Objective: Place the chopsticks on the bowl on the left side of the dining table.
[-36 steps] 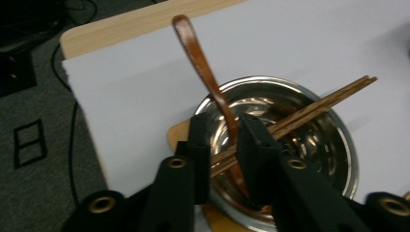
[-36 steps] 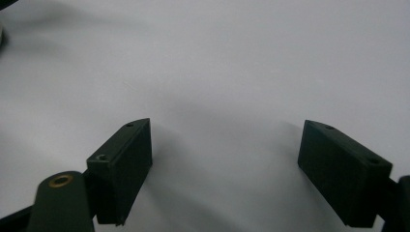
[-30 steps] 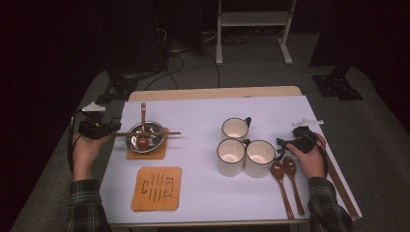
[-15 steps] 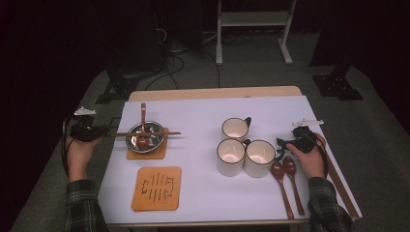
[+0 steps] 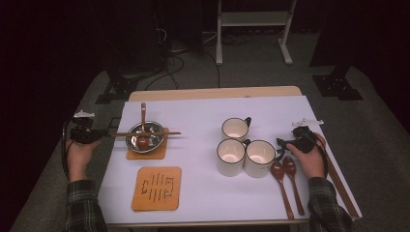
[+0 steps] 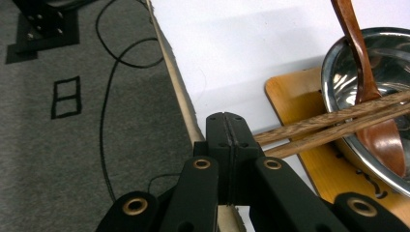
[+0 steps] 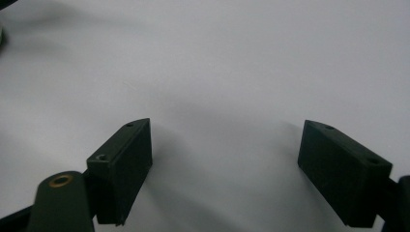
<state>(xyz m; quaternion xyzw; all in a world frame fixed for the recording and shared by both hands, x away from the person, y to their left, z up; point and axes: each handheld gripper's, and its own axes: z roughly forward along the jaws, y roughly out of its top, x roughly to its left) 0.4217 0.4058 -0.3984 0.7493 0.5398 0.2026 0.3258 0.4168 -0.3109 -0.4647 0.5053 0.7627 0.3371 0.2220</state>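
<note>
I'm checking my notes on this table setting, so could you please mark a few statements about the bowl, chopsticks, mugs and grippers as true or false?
1. The left gripper is shut beside the chopsticks, with nothing between its jaws. True.
2. The chopsticks lie flat on the table. False: they rest across the metal bowl.
3. A wooden spoon sits in that bowl. True.
4. The right gripper is shut. False: its jaws stand wide open over bare white table.
5. Four mugs stand on the table. False: three mugs stand there.
</note>
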